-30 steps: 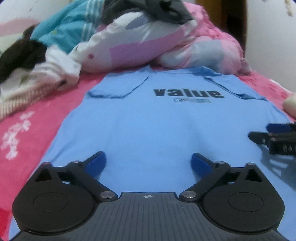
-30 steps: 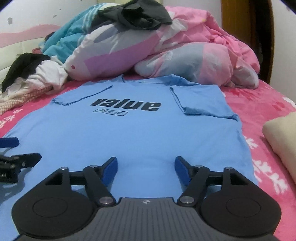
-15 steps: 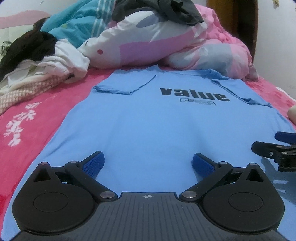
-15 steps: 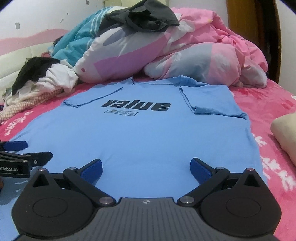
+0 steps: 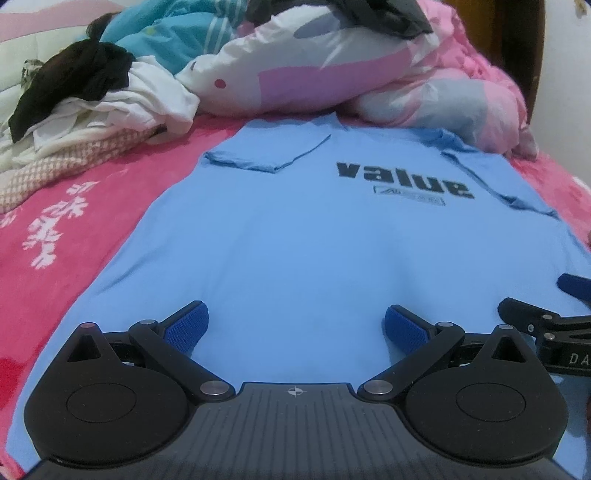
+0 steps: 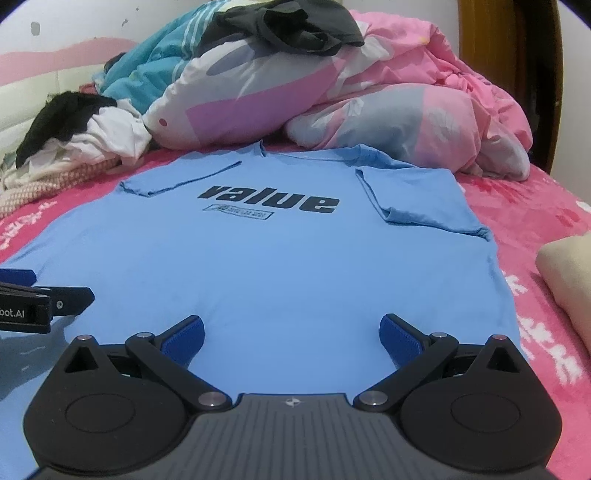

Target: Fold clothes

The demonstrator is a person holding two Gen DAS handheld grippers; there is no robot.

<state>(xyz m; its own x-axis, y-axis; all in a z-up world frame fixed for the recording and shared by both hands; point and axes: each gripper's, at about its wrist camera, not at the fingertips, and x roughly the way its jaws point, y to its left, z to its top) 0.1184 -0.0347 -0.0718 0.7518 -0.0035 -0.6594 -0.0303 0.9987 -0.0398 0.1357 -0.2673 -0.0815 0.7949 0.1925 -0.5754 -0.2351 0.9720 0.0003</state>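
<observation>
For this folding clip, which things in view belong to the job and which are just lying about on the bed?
Part of the job:
- blue "value" T-shirt, spread flat, sleeves folded in
- left gripper, open
- right gripper, open, jaws just widened, nothing between them

Lying about:
- pink and grey duvet
- black garment on top of it
- heap of black and white clothes
- cream folded item

A T-shirt (image 6: 280,258) lies flat at frame centre on the bed (image 6: 535,214). Behind it, a heaped duvet (image 6: 332,92). Upper left, a clothes pile (image 6: 74,147). At the right edge, a folded cloth (image 6: 569,280).
</observation>
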